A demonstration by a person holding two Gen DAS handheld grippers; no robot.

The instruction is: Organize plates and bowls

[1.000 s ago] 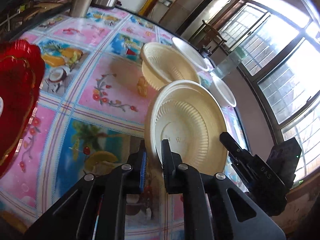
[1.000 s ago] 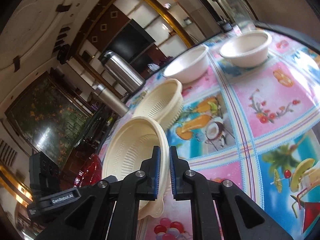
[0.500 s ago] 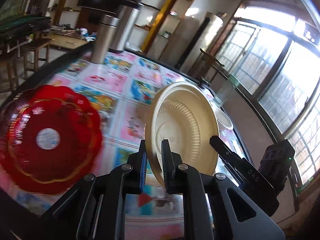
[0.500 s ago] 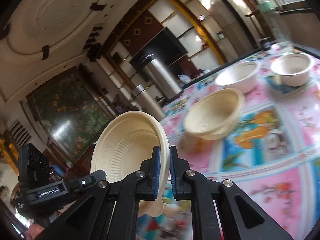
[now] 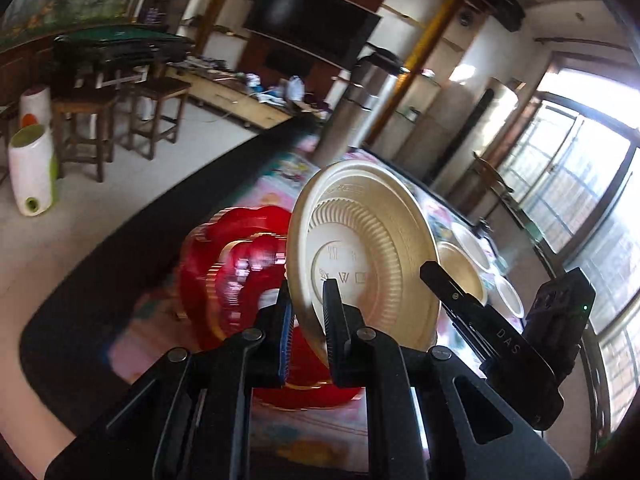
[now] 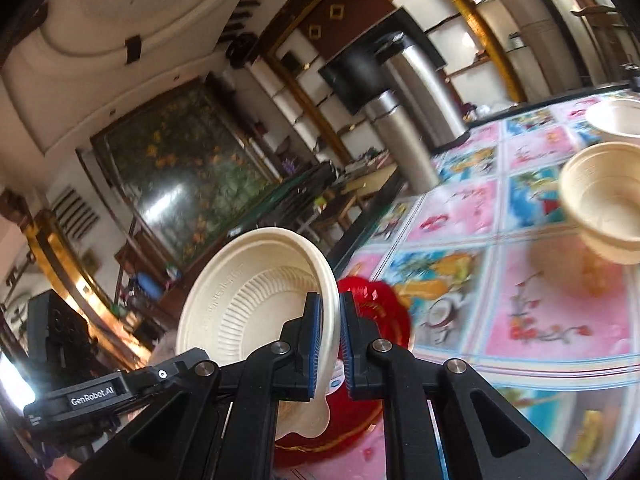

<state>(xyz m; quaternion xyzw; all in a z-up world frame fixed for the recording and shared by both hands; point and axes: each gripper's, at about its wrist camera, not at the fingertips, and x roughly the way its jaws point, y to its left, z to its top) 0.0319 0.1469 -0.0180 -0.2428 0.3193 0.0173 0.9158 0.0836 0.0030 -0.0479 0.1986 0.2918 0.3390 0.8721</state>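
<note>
Above the red plate on the patterned tablecloth, a cream, ribbed disposable plate stood on edge, held from both sides: the left gripper had its jaws clamped on the lower rim, and the right gripper was likewise closed on the rim opposite. The plate showed a stamped centre with small symbols in the left wrist view; the right wrist view showed its other face, with lettering along the border. Only the left view took in the windows and three pale bowls beyond the plate; only the right view showed two steel flasks standing at the table's far edge, and just two cream bowls, one partly cut off.
</note>
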